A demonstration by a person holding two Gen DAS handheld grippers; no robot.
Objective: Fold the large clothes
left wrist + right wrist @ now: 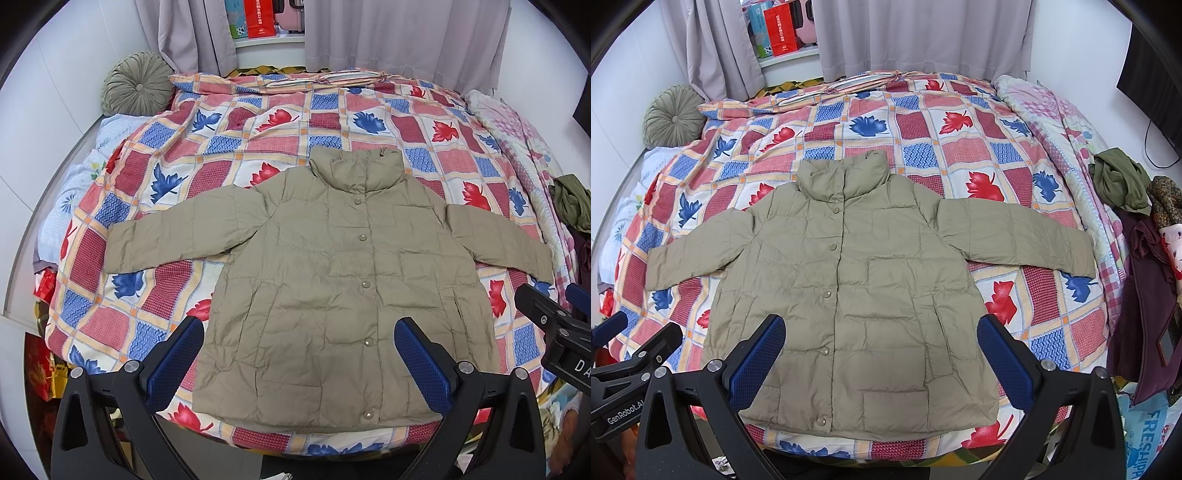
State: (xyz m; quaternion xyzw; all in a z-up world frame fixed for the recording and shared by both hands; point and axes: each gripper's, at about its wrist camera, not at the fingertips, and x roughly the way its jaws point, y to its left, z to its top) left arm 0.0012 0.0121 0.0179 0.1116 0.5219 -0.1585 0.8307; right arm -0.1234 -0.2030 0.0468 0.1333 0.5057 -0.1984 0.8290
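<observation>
The bottom of the left gripper (299, 350) is cut off by the picture's edge, and so is the right gripper (881, 349). Part of the jacket's (332, 288) hem is hidden behind their blue pads (421, 365). The print on the red box (781, 31) is too small to be read.

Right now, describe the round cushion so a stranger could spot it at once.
Start at the bed's leaf-patterned patchwork quilt and follow it to the far left corner by the grey curtain. There sits the round olive-green pleated cushion; its centre button and radiating pleats set it apart from the flat bedding.
</observation>
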